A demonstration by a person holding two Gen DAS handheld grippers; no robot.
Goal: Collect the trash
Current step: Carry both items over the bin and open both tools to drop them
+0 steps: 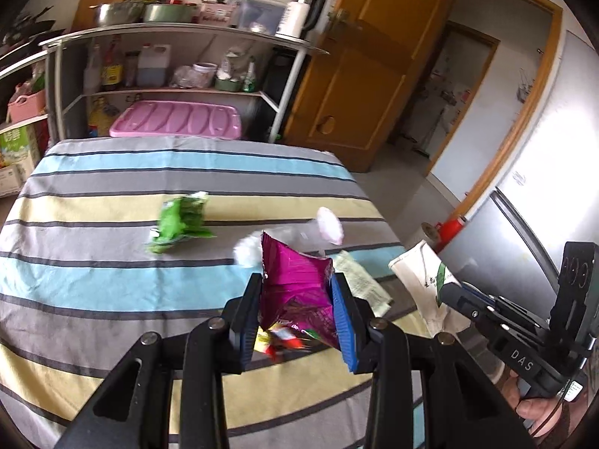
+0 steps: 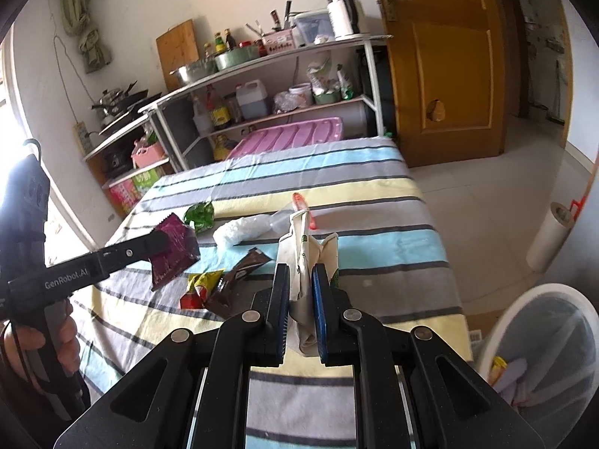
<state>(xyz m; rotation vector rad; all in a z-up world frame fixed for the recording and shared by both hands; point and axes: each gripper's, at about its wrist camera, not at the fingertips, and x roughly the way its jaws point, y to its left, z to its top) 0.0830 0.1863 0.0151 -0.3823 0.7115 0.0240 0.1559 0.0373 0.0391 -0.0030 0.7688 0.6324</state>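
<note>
My left gripper (image 1: pixel 295 280) is shut on a purple snack wrapper (image 1: pixel 295 284), held above the striped table; it shows in the right wrist view (image 2: pixel 174 252) too. My right gripper (image 2: pixel 300 273) is shut on a crushed white paper carton (image 2: pixel 305 258), also seen in the left wrist view (image 1: pixel 426 273). On the table lie a green wrapper (image 1: pixel 179 222), a clear plastic bottle with a red cap (image 2: pixel 284 217), a crumpled clear bag (image 2: pixel 237 230), a brown wrapper (image 2: pixel 239 273) and a yellow-red wrapper (image 2: pixel 198 290).
A white bin with a clear liner (image 2: pixel 543 340) stands at the table's right, holding some trash. A metal shelf rack (image 1: pixel 179 33) with bottles and pots stands behind the table (image 1: pixel 112 187). A wooden door (image 2: pixel 449 56) and a paper roll (image 2: pixel 550 235) are at the right.
</note>
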